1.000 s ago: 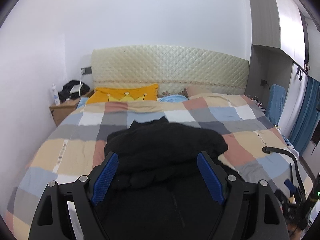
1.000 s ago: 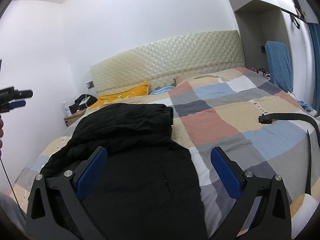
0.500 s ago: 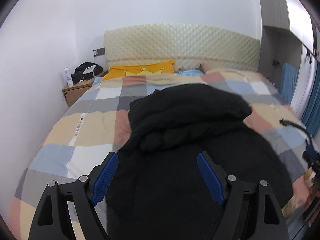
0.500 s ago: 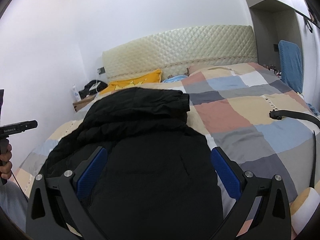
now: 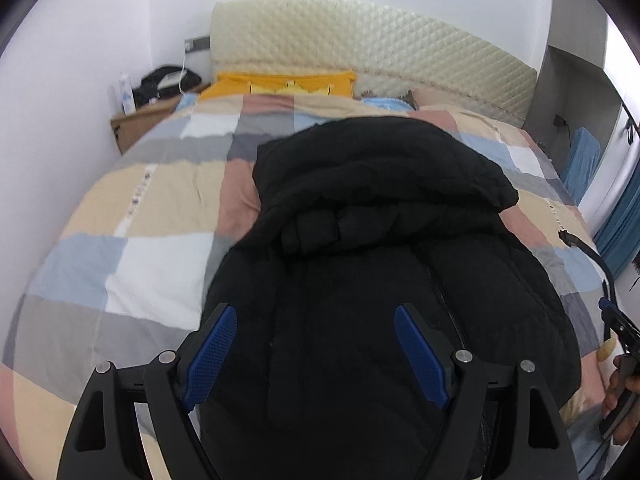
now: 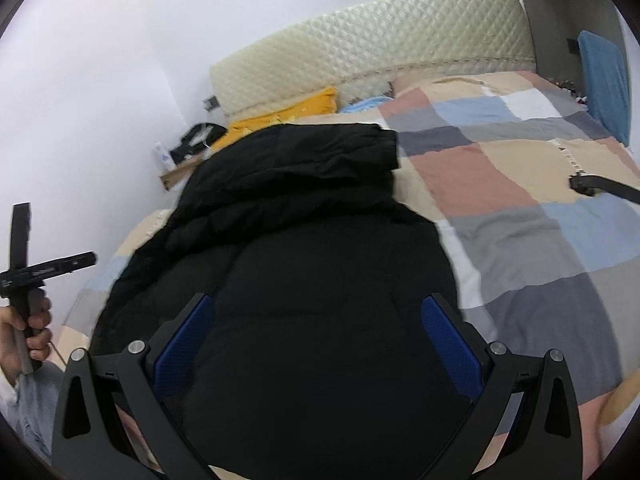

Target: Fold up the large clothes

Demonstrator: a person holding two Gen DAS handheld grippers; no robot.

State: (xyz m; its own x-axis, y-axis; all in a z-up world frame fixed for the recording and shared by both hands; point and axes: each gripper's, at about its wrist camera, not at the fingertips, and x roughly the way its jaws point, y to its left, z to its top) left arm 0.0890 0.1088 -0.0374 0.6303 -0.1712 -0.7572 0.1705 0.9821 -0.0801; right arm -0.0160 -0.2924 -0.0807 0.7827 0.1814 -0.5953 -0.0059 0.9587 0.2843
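A large black puffy jacket (image 5: 380, 248) lies on the checked bedspread (image 5: 160, 208), its far part bunched and folded over toward the headboard. My left gripper (image 5: 316, 344) hangs open just above the jacket's near part, blue pads wide apart and nothing pinched between them. In the right wrist view the same black jacket (image 6: 296, 248) fills the middle. The right gripper (image 6: 318, 332) is also open over the jacket's near end, its pads clear of the cloth. The jacket's near hem is hidden under both gripper bodies.
A quilted cream headboard (image 5: 380, 48) and a yellow pillow (image 5: 280, 84) sit at the far end. A brown bedside table (image 5: 140, 124) holds a dark bag and a bottle. A black strap (image 6: 604, 186) lies on the right of the bedspread (image 6: 520, 208). A hand (image 6: 28, 328) holds the other gripper's handle at left.
Both grippers have dropped and tilted down toward the jacket, which now looms larger and fills the lower views. The left one moved more. Jaws stayed wide apart.
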